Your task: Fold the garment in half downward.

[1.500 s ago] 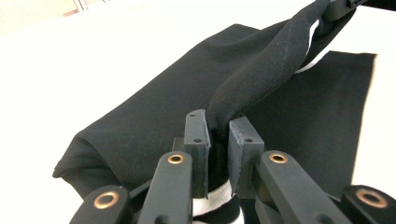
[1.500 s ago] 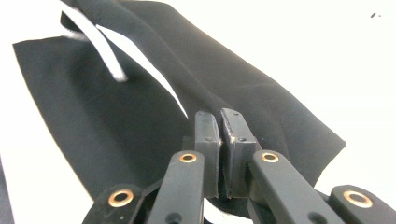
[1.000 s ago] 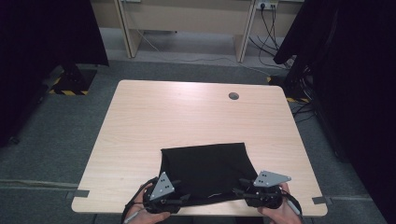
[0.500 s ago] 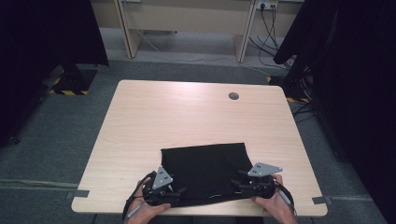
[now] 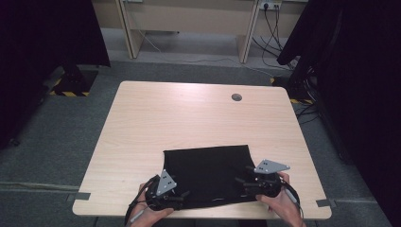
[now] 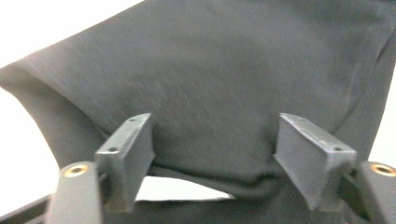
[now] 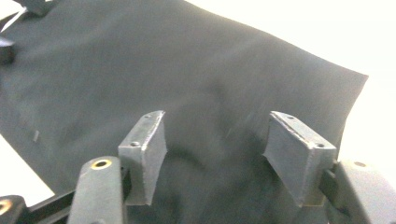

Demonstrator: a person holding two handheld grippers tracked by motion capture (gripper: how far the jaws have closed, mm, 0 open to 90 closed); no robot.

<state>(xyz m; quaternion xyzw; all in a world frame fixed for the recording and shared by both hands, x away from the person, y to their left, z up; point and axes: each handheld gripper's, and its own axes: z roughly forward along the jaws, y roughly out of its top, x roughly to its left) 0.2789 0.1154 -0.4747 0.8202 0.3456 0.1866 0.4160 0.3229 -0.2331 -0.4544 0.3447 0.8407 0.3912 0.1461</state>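
Grey carpet floor [image 5: 71,142] all round. Dark curtains or screens stand at left [image 5: 42,47] and right [image 5: 359,94] of the high view. A pale desk frame [image 5: 189,19] runs along the far wall, with cables [image 5: 274,33] hanging to the floor at its right end. A yellow-and-black striped base [image 5: 71,90] sits off the table's far left corner.

Light wood table [image 5: 189,118], bare over most of its top. A round grommet hole [image 5: 236,97] is near the far edge, right of centre. Grey tape tabs [image 5: 81,196] mark the near corners.

Black cloth [image 5: 208,172] lies flat on the near part of the table, slightly right of centre, its near edge reaching close to the table's front edge. Nothing lies on it apart from the grippers.

Left gripper [image 5: 177,196] is at the cloth's near left corner, right gripper [image 5: 243,184] at its near right side; a hand [image 5: 279,205] holds each from below.

Left gripper view: jaws of the left gripper [image 6: 212,154] spread wide, cloth [image 6: 224,79] between and beyond them. The near hem lifts in a fold just ahead of the jaws, a detail hidden from above. Not clamped.

Right gripper view: right gripper [image 7: 212,156] likewise spread wide over the cloth [image 7: 187,70], a soft wrinkle between the jaws, not pinched. Table surface is washed out white in both gripper views.
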